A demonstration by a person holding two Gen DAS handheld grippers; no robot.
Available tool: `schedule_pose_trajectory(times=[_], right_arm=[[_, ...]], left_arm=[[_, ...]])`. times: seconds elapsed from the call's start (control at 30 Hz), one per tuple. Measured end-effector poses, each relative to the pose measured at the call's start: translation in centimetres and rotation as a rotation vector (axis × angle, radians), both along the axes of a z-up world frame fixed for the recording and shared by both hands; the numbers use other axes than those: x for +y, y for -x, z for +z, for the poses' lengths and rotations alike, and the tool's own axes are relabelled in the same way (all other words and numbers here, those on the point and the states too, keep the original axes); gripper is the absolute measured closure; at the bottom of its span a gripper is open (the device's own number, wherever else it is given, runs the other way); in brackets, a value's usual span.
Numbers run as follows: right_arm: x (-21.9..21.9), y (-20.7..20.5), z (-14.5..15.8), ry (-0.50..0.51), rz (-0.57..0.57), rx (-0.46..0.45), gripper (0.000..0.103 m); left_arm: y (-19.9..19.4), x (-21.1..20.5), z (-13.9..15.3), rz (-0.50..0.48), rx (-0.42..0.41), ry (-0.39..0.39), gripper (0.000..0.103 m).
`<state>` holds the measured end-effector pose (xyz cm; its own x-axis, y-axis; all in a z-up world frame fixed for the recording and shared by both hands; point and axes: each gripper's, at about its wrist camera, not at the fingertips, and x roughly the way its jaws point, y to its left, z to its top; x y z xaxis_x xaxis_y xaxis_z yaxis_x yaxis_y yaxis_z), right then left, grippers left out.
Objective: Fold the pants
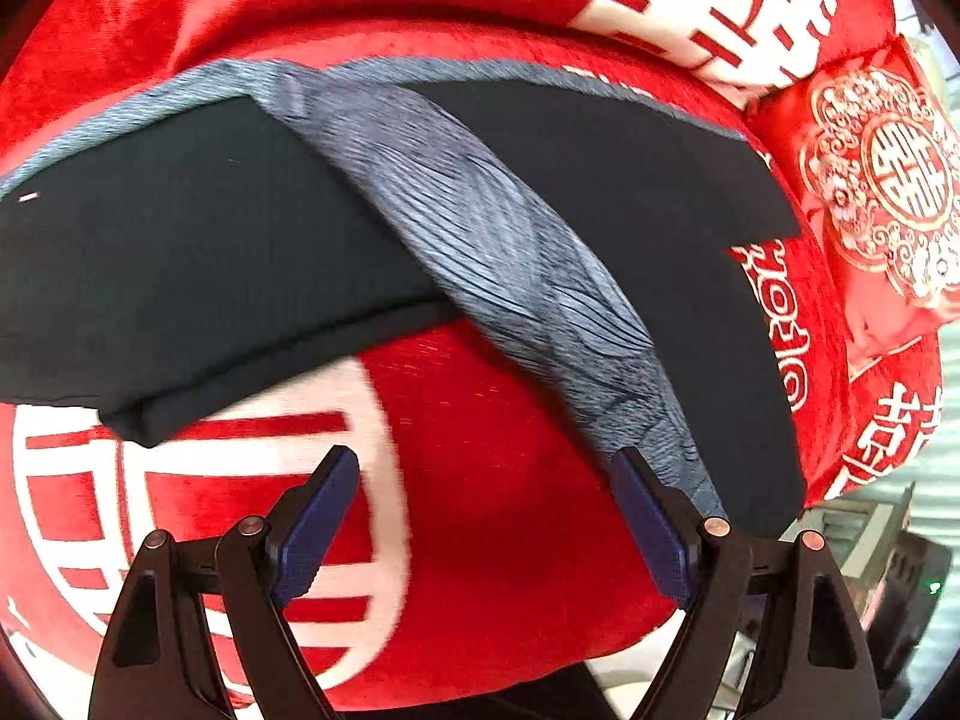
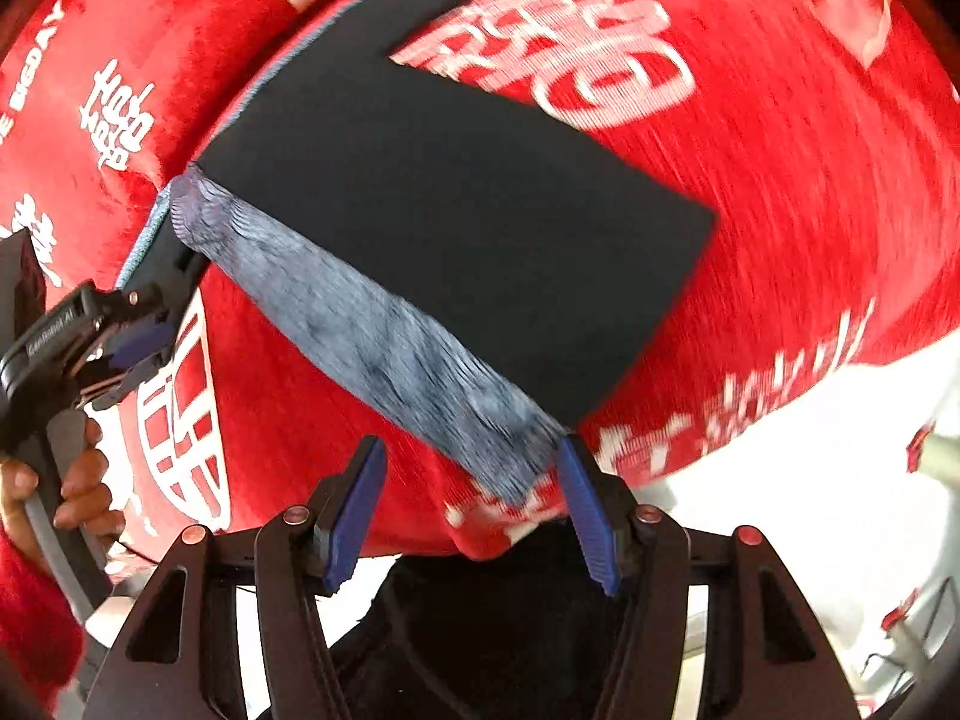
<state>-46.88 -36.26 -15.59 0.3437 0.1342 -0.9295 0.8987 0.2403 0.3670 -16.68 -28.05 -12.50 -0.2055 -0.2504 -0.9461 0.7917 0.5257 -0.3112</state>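
Black pants (image 1: 180,264) lie flat on a red bed cover (image 1: 498,540) with white characters. Their grey ribbed waistband (image 1: 510,258) runs slantwise between two black parts. My left gripper (image 1: 484,462) hangs open over bare red cover, its right fingertip close to the waistband's near end, nothing between the fingers. In the right wrist view the pants (image 2: 450,210) and waistband (image 2: 384,342) are blurred. My right gripper (image 2: 471,450) is open above the waistband's near end, pads clear of the cloth. The left gripper (image 2: 157,315), held by a hand (image 2: 84,480), is beside the waistband's far end.
A red cushion (image 1: 882,180) with a gold and white ornament lies at the right of the bed. The bed's edge drops to a pale floor (image 2: 780,480) at the right. Grey furniture (image 1: 870,534) stands beyond the edge. A red sleeve (image 2: 30,612) shows at the lower left.
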Motion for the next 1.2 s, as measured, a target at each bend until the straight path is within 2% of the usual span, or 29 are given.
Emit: schedule_pose_trajectory(times=[0.13,0.33,0.4,0.47,0.53,0.57,0.6,0.63,0.67,0.7,0.73,0.77,0.8,1.0,1.2], right_arm=[[0.2,1.9,-1.9,-0.067,-0.05,-0.046,0.04],[-0.7,1.3,-2.9,-0.11,-0.027,-0.211,0.042],[-0.7,1.0,-3.2,-0.13,-0.021,-0.255,0.053],[-0.9,0.8,-3.3,-0.149,-0.013,-0.29,0.058],[-1.1,0.6,-3.9,-0.17,-0.014,-0.291,0.058],[-1.1,0.6,-4.5,-0.199,-0.025,-0.289,0.066],[-1.3,0.6,-4.9,-0.23,-0.038,-0.281,0.087],[-1.6,0.7,-5.1,-0.255,-0.046,-0.273,0.098],[-1.8,0.8,-4.8,-0.259,-0.048,-0.278,0.099],[-2.3,0.9,-4.1,-0.257,-0.046,-0.3,0.1],[-2.7,0.9,-3.2,-0.251,-0.041,-0.317,0.1],[-3.4,0.9,-1.9,-0.24,-0.031,-0.341,0.1],[-4.0,0.8,-1.0,-0.231,-0.023,-0.362,0.1],[-10.7,-0.7,5.4,-0.136,0.029,-0.458,0.1],[-19.8,-2.7,9.2,-0.033,0.079,-0.5,0.1]], left_arm=[[1.1,-1.7,-1.2,-0.005,0.027,-0.025,0.016],[2.2,-3.3,-1.9,0.012,0.04,-0.035,0.016],[2.6,-3.7,-1.9,0.011,0.044,-0.034,0.016],[2.9,-4.1,-1.9,0.004,0.046,-0.031,0.016],[3.2,-4.5,-1.9,0.008,0.067,-0.026,0.016],[3.3,-4.6,-1.9,0.01,0.075,-0.026,0.016],[3.4,-4.7,-1.9,0.012,0.079,-0.027,0.02],[3.5,-4.8,-1.8,0.017,0.084,-0.025,0.03],[3.5,-5.0,-1.8,0.017,0.1,-0.024,0.057],[3.4,-5.1,-1.9,0.021,0.12,-0.034,0.066],[3.1,-5.1,-1.8,0.036,0.131,-0.033,0.069],[2.9,-5.2,-1.7,0.054,0.15,-0.023,0.083],[2.5,-5.3,-1.5,0.068,0.172,-0.017,0.087],[1.5,-6.5,1.8,0.104,0.185,0.051,0.087],[0.1,-10.8,3.7,0.118,0.167,0.1,0.087]])
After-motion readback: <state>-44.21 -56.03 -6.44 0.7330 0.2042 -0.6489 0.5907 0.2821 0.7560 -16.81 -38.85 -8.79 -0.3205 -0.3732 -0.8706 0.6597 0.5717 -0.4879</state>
